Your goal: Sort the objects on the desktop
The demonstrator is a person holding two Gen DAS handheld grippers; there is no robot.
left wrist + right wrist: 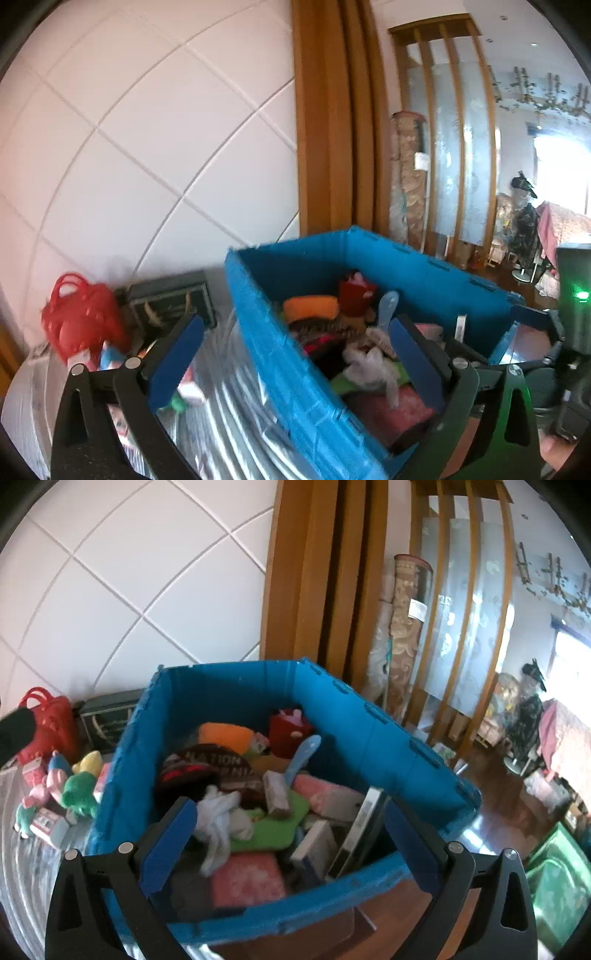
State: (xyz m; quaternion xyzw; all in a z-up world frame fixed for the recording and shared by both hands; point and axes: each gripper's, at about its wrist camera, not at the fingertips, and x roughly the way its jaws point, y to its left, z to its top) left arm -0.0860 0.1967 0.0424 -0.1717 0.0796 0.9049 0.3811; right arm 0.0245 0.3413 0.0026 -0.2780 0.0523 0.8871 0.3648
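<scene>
1. Both your left tongs (295, 354) and right tongs (291, 838) stand spread wide, holding nothing.
2. The blue crate (373, 731) sits on the desk (22, 853), crammed full.
3. The white rag (218, 819) on top looks soft and light; pinch its bunched middle.

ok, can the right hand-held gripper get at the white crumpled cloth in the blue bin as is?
Probably yes. The right hand-held gripper is open and empty, pointing down into the blue bin, and the white crumpled cloth lies on top of the pile just ahead of its fingers, with nothing covering it.
</scene>
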